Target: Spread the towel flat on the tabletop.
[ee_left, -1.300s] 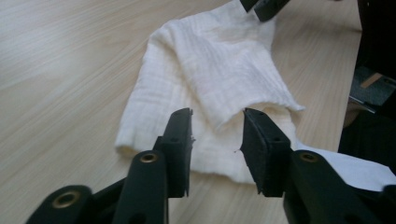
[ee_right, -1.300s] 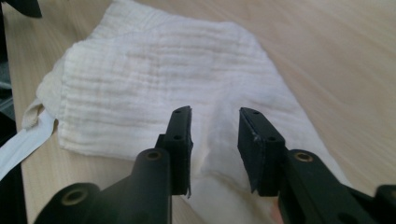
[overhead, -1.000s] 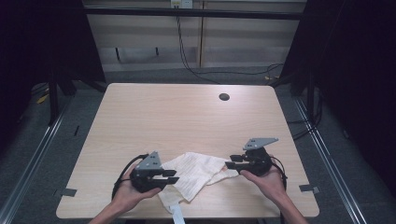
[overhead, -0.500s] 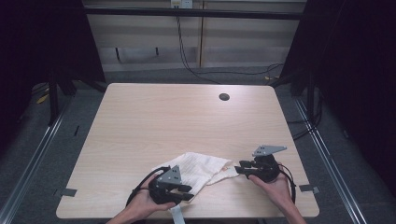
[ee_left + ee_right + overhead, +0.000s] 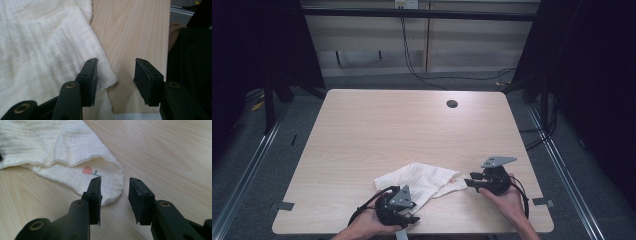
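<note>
**Both grippers lined up on cloth corners, nothing gripped yet**

What changed: vs a second ago, the left gripper (image 5: 414, 218) has dropped back toward the near edge of the counter (image 5: 362, 130) and moved in along the cloth's near side; it sat further left and further up before. The right gripper (image 5: 468, 182) slid a bit right and toward the near edge, now pointing at the cloth's right corner. The cloth (image 5: 419, 179) itself looks about the same: crumpled white rectangle, near-centre of the counter's front part, between the two hands. Read: w/ both tools repositioned at opposite corners, this is prob. the set-up for a two-corner pickup, to spread or fold. Grasp not yet made.

Fingers, left gripper view: wide apart, empty. The left-hand finger (image 5: 88, 77) is over the cloth edge (image 5: 45, 57), maybe just touching, can't tell for sure; the other finger is over bare wood. The corner sits in the gap.

Fingers, right gripper view: also apart, somewhat narrower gap, holding nothing. One finger (image 5: 93, 197) overlaps the rounded corner w/ the small red flower print (image 5: 88, 170); the other is off the cloth, over the counter.
</note>
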`<action>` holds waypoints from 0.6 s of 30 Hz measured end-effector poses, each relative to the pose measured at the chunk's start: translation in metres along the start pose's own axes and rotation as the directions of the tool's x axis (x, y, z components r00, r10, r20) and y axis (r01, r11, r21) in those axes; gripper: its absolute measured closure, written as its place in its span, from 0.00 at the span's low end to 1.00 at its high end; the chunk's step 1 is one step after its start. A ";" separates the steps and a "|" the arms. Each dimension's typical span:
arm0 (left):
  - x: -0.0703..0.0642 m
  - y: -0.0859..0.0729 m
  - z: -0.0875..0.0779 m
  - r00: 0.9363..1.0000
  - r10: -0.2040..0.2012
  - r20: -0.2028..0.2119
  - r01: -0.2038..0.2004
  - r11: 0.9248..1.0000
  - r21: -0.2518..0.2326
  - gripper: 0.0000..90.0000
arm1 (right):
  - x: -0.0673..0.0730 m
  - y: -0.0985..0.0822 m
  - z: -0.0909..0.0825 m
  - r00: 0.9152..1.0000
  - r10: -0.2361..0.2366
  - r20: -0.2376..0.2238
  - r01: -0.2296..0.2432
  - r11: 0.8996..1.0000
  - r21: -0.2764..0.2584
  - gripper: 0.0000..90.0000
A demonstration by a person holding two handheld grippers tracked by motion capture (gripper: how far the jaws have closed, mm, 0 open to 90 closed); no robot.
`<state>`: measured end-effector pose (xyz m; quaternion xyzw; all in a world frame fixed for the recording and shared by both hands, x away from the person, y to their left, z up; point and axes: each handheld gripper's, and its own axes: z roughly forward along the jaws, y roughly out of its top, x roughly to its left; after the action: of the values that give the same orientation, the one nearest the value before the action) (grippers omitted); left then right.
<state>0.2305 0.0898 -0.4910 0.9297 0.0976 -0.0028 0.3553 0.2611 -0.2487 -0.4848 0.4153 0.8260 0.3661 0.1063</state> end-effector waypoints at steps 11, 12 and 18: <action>0.004 0.001 0.000 0.999 0.023 -0.034 -0.023 1.000 0.002 0.87 | 0.005 -0.002 0.014 0.999 -0.032 0.000 0.032 0.998 0.051 0.65; 0.004 0.002 0.000 0.999 0.021 -0.035 -0.021 1.000 0.008 0.89 | 0.006 -0.002 0.014 1.000 -0.031 0.002 0.030 0.998 0.052 0.65; 0.009 0.007 -0.013 0.999 -0.036 0.017 0.037 0.993 -0.112 0.98 | 0.009 -0.003 0.016 0.999 -0.053 0.012 0.052 0.998 0.033 0.77</action>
<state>0.2401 0.0952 -0.4772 0.9063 0.1118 -0.0109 0.4074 0.2615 -0.2343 -0.4972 0.3975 0.8418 0.3469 0.1144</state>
